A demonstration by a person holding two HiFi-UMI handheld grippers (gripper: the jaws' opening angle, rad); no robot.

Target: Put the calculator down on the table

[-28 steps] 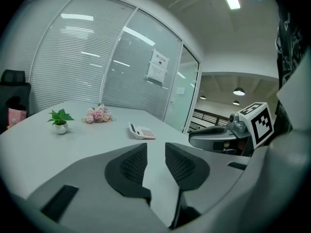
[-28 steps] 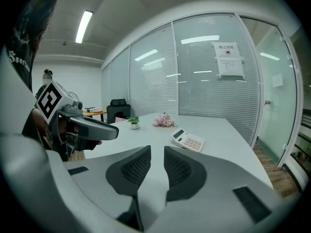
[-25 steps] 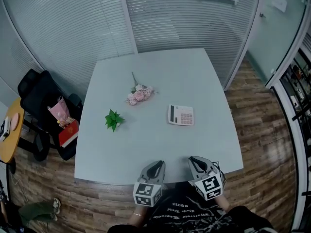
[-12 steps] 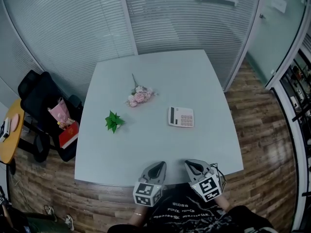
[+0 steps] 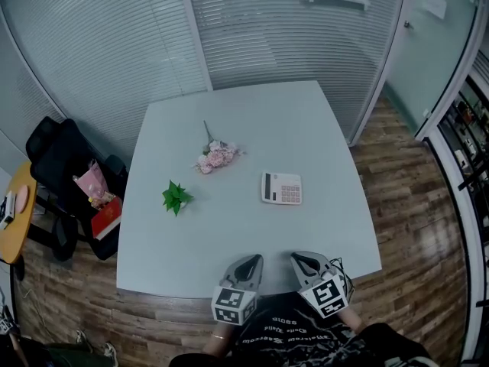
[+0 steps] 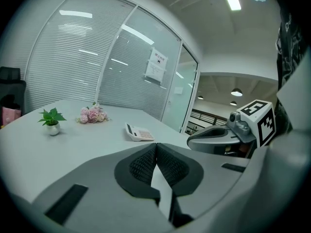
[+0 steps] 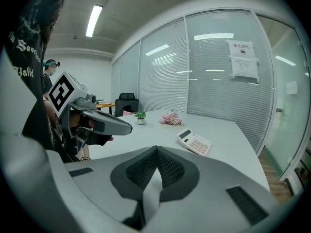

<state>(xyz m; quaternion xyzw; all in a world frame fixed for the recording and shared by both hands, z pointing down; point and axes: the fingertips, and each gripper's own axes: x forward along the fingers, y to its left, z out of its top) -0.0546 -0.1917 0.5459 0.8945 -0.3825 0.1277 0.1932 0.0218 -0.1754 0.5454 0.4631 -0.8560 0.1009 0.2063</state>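
A white calculator (image 5: pixel 282 188) lies flat on the pale grey table (image 5: pixel 229 243), right of centre; it also shows in the left gripper view (image 6: pixel 139 132) and the right gripper view (image 7: pixel 195 141). Both grippers hover at the table's near edge, well short of it. My left gripper (image 5: pixel 250 261) is shut with nothing between its jaws (image 6: pixel 156 145). My right gripper (image 5: pixel 299 259) is likewise shut and empty (image 7: pixel 156 150). In the left gripper view the right gripper (image 6: pixel 214 139) appears at the right; the left gripper (image 7: pixel 104 124) shows at the left of the right gripper view.
A bunch of pink flowers (image 5: pixel 215 156) and a small green potted plant (image 5: pixel 176 197) sit on the table's left half. A black chair (image 5: pixel 61 167) with a pink bag and a red box stands left of the table. Glass walls with blinds stand behind.
Both grippers' jaws have closed fully. The right gripper has shifted slightly left. The head view has tilted a little.
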